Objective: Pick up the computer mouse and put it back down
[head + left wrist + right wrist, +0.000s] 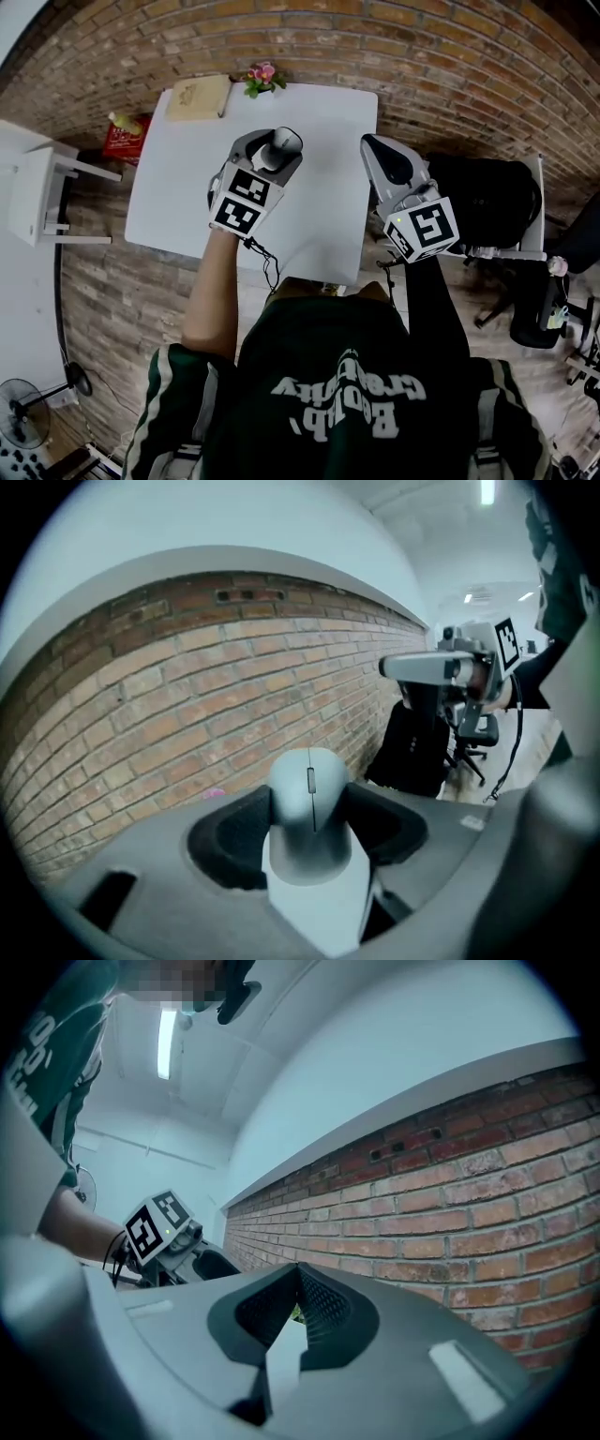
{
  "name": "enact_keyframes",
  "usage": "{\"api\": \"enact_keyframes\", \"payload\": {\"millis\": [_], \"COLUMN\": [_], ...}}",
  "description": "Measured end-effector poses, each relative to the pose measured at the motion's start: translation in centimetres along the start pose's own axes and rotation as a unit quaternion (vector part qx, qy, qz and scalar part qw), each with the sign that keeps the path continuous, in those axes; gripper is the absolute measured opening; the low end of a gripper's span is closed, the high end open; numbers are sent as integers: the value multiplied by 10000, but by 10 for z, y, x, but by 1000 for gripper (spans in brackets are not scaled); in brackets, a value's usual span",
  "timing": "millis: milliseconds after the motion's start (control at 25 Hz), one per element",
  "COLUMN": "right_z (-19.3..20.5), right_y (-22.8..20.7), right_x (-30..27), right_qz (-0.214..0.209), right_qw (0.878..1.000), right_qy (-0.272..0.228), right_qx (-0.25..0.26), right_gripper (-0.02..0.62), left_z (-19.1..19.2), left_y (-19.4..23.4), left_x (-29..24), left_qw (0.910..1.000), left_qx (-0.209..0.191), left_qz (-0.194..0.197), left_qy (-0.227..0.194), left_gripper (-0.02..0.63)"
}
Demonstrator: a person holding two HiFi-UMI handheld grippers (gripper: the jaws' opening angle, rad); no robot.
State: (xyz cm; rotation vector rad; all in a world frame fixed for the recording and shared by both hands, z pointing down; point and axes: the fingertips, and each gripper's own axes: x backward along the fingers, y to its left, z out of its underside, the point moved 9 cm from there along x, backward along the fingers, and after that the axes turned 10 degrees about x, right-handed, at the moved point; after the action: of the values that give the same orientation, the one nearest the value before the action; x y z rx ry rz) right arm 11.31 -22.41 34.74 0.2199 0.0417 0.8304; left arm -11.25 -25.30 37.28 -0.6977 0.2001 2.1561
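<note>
Now, lt grey mouse, smooth, rounded

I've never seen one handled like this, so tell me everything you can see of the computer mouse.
The computer mouse is pale grey and rounded, smooth plastic by the look, with a scroll wheel and a seam down its middle. The left tool clamps its sides between dark pads, holding it in the air over the white table.
</note>
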Motion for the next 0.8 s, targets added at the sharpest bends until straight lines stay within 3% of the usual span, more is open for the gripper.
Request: {"api": "enact_keyframes", "payload": {"millis": [240, 520, 800], "right_z": [-6, -11, -24], "right_y": [-3, -8, -5], "right_x": [-1, -4, -8], "right_qz": [148, 321, 367], "right_qw": [9998, 9992, 9980], "right_qy": [-63, -116, -194], "right_qx": [76, 231, 472], "right_gripper": [15, 15, 15], "left_z": [-37, -61, -71], "left_y": [6, 0, -8], "left_x": [30, 49, 65], "left_qw": [9955, 9831, 9680], "left_qx": [202, 337, 650], "left_qz": [-533, -1059, -1204], "left_qy": [-762, -1452, -2105], "left_gripper": [264, 264, 264]}}
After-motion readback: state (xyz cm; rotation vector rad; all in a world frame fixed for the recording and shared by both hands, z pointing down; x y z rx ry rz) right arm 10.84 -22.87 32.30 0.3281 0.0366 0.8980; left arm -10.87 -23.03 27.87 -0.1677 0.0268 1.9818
